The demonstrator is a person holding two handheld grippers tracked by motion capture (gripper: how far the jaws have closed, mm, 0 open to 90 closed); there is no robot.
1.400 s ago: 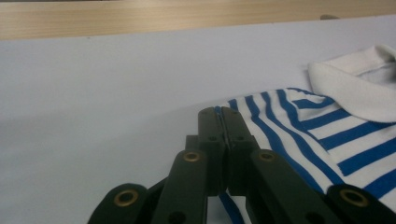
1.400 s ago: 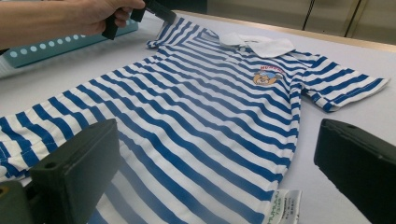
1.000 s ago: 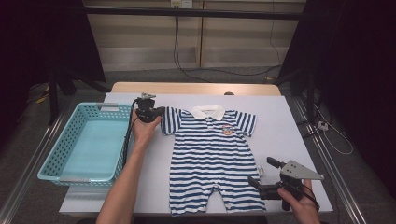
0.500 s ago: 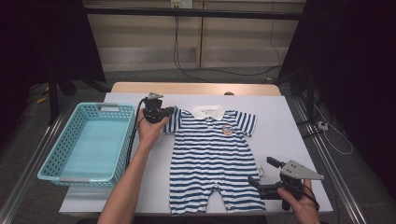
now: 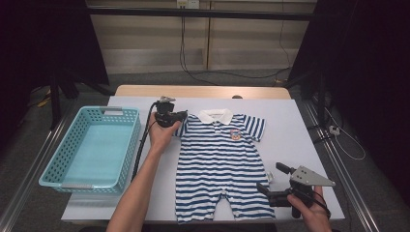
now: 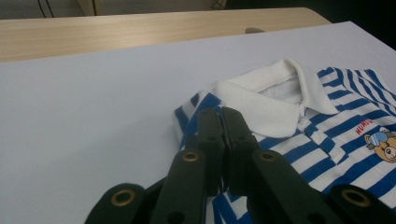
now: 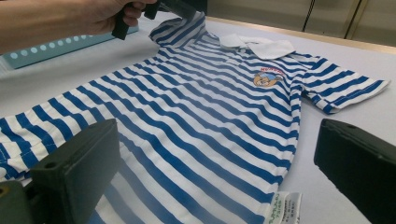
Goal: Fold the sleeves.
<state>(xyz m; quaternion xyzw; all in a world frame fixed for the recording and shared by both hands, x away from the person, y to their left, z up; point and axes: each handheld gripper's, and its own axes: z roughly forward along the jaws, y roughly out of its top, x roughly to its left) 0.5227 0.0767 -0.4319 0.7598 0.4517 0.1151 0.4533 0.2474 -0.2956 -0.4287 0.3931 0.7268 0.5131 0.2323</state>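
A blue-and-white striped baby romper with a white collar and a bear badge lies flat on the white table. My left gripper is shut on the romper's left sleeve, which it holds lifted and drawn in toward the collar. In the left gripper view the jaws stand pressed together over the sleeve, beside the collar. My right gripper is open by the romper's right leg, and its jaws stand wide apart over the striped cloth.
A turquoise plastic basket stands at the table's left, and its wall appears behind the person's left hand. A wooden strip runs along the far edge. A white label pokes out at the romper's hem.
My left gripper has moved to the right with the sleeve, drawing it in toward the collar. The right gripper has kept still.
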